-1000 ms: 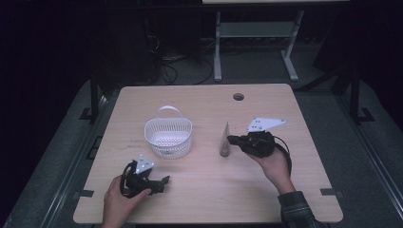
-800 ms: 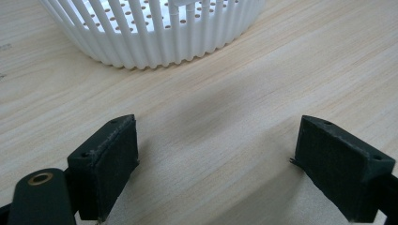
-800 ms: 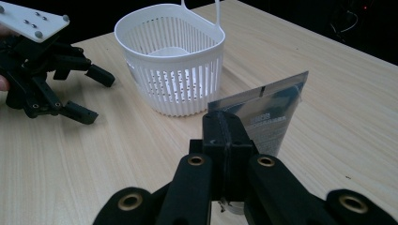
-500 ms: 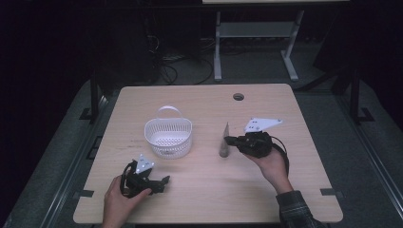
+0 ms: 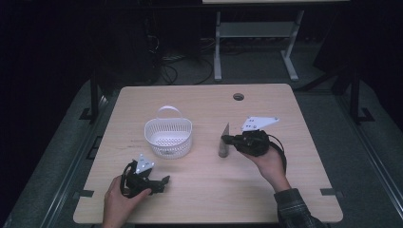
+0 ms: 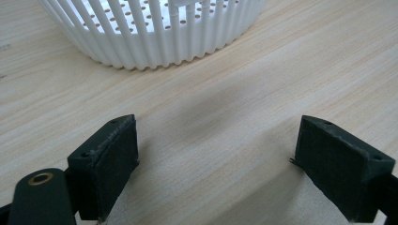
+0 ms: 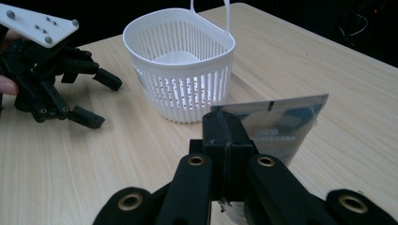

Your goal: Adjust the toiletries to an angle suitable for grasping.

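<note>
1. Grey, glossy plastic makes up the tube [image 7: 281, 126], a squeeze tube with a flat crimped end. It stands on the wooden table [image 5: 199, 194], cap down and crimp up, at about 3 o'clock from the white basket [image 5: 168, 137] and near it without touching.

2. Right gripper [image 5: 227, 139]: its jaws are pressed together on the tube's upper part, just below the crimped edge, as the right gripper view shows. Seen from above, the person's right hand [image 5: 266, 161] comes in from about 5 o'clock of the tube.

3. Left gripper [image 5: 164, 183]: it rests on the table at about 6 o'clock from the basket, jaws wide apart with only bare wood between the pads [image 6: 110, 164].

4. Handling, as I judge it: the tube looks light and its walls soft, so a hard squeeze on the belly could dent it or push the contents toward the cap. The flattened part by the crimp is the stiffest and thinnest, and gives the pads two flat faces.

5. The skin looks smooth and likely slippery. Held this high, the body may swing below the jaws, so it wants a slow carry.

6. The basket is thin slatted plastic with a hoop handle [image 7: 209, 9], probably light enough to slide if the tube knocks its rim. Lowering the tube in from above looks safer.
</note>
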`<state>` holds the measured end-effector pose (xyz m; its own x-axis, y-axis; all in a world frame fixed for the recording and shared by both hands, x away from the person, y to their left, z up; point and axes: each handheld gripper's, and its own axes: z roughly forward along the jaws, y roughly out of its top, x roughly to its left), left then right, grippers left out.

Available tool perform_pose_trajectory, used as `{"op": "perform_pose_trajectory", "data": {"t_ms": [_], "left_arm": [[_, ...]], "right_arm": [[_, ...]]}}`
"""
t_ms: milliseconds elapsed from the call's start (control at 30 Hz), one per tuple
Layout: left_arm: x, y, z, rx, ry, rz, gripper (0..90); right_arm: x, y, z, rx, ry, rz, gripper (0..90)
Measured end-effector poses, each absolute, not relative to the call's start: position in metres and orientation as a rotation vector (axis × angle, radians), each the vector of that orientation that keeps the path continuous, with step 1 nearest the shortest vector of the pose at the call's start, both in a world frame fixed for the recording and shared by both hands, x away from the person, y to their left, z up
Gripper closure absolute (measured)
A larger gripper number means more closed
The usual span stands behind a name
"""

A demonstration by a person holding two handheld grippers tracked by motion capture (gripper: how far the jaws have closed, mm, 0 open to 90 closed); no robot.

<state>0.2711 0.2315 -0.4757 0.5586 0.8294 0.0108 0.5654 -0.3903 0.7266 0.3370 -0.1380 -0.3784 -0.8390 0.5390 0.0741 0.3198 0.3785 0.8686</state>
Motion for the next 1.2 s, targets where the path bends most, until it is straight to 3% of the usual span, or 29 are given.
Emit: {"op": "perform_pose_trajectory", "data": {"t_ms": [1200], "left_arm": [[0.271,0.231,-0.476,2.104,1.116,0.494,12.6]], "right_arm": [[0.34,-0.111,-0.372,0.686,2.437,1.452,89.7]]}}
